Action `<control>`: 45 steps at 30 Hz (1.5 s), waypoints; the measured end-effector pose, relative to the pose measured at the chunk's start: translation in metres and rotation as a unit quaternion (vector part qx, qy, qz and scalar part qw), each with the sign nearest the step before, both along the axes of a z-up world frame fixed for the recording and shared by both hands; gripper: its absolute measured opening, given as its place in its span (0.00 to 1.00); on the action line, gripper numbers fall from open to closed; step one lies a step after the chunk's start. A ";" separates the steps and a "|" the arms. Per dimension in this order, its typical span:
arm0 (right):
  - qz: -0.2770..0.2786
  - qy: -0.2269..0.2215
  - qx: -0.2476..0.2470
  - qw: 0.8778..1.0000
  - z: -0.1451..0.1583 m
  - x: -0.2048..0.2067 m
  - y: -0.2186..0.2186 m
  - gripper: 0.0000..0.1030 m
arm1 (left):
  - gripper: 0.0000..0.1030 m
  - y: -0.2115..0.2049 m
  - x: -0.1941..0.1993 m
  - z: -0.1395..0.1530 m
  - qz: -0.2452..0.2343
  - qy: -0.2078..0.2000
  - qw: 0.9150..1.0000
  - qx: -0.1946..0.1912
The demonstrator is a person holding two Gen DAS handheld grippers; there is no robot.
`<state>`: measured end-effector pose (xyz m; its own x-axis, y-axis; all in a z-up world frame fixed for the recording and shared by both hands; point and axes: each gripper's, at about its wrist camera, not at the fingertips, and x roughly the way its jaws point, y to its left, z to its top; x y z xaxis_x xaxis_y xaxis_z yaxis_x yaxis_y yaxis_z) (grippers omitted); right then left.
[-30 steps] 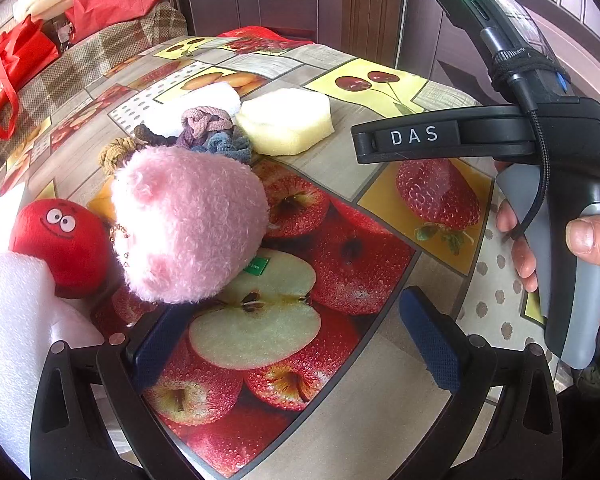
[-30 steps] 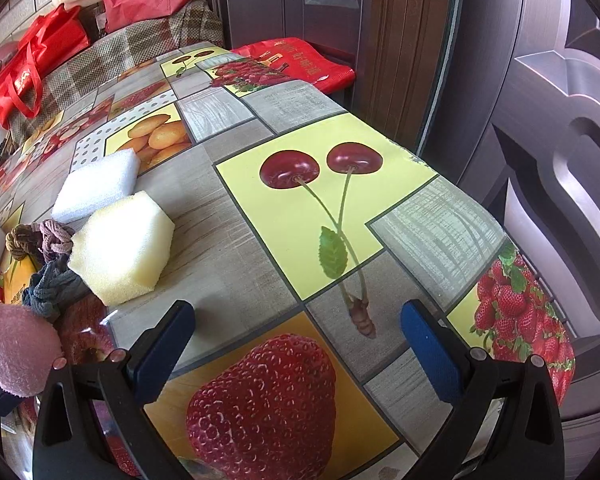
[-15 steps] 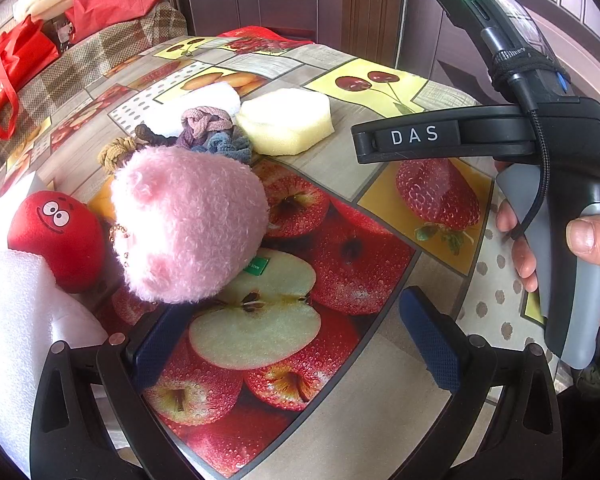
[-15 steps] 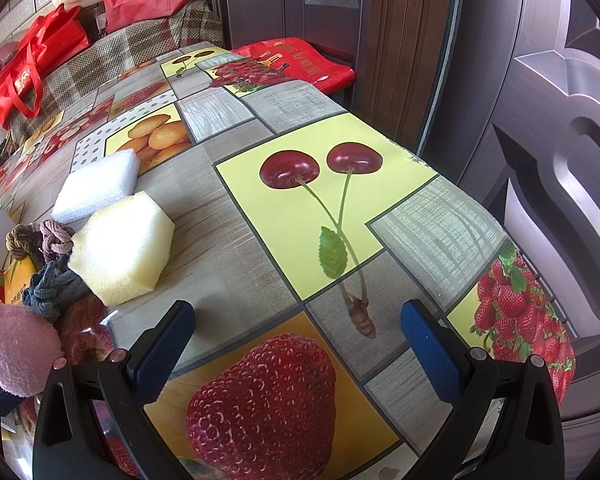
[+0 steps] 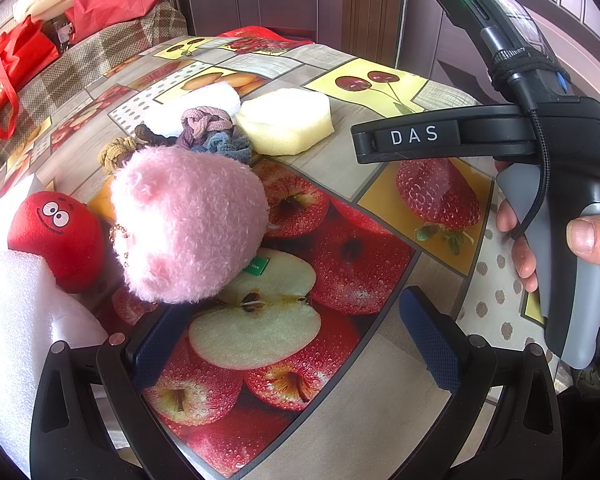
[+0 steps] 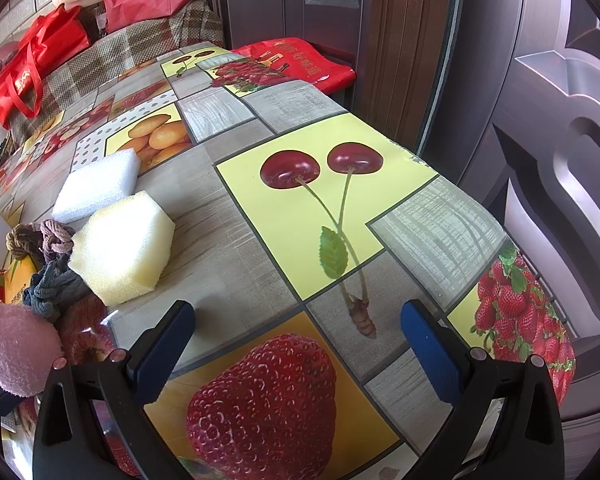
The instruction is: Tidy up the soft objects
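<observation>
A pink fluffy plush (image 5: 188, 222) lies on the fruit-print tablecloth just ahead of my left gripper's left finger; it also shows in the right wrist view (image 6: 14, 348). A red smiley plush (image 5: 56, 234) sits to its left beside white foam (image 5: 16, 344). Behind are knotted hair ties (image 5: 204, 132), a yellow sponge (image 5: 286, 122) and a white foam block (image 5: 198, 104). My left gripper (image 5: 296, 342) is open and empty. My right gripper (image 6: 296, 350) is open and empty, with the yellow sponge (image 6: 122, 248) and white foam block (image 6: 98, 184) to its left.
The right gripper's handle and the hand holding it (image 5: 556, 184) stand at the right of the left wrist view. Dark doors (image 6: 500, 60) rise beyond the table's right edge. Red bags (image 6: 32, 68) and a checked cushion lie at the far left.
The red smiley plush and the white foam have shifted slightly at the left of the left wrist view. Both grippers have barely moved and stay open.
</observation>
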<state>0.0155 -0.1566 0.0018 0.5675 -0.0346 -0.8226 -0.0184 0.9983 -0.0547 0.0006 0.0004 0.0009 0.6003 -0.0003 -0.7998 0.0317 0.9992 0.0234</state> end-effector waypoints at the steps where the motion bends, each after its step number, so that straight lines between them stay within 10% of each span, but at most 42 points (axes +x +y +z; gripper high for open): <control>1: 0.000 0.000 0.000 1.000 0.000 0.000 0.000 1.00 | 0.99 0.000 0.000 0.000 0.000 0.000 1.000 0.000; 25: 0.002 0.000 0.002 1.000 0.000 -0.001 0.001 1.00 | 0.99 -0.005 -0.004 0.002 -0.006 -0.004 1.000 0.001; 32: 0.002 0.000 0.003 1.000 0.000 -0.001 0.001 1.00 | 1.00 -0.026 -0.062 0.041 -0.051 -0.130 0.990 -0.002; 39: 0.002 -0.001 0.003 1.000 0.000 -0.001 0.001 1.00 | 1.00 0.025 -0.127 0.069 0.075 -0.215 0.971 0.068; 45: 0.048 -0.021 0.038 0.998 0.006 -0.011 0.004 1.00 | 1.00 0.058 -0.149 0.063 0.105 -0.208 0.969 0.082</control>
<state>0.0042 -0.1529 0.0079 0.5992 0.0827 -0.7963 -0.1133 0.9934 0.0179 -0.1485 0.0589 0.0636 0.8439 0.2634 -0.4675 -0.2176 0.9644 0.1506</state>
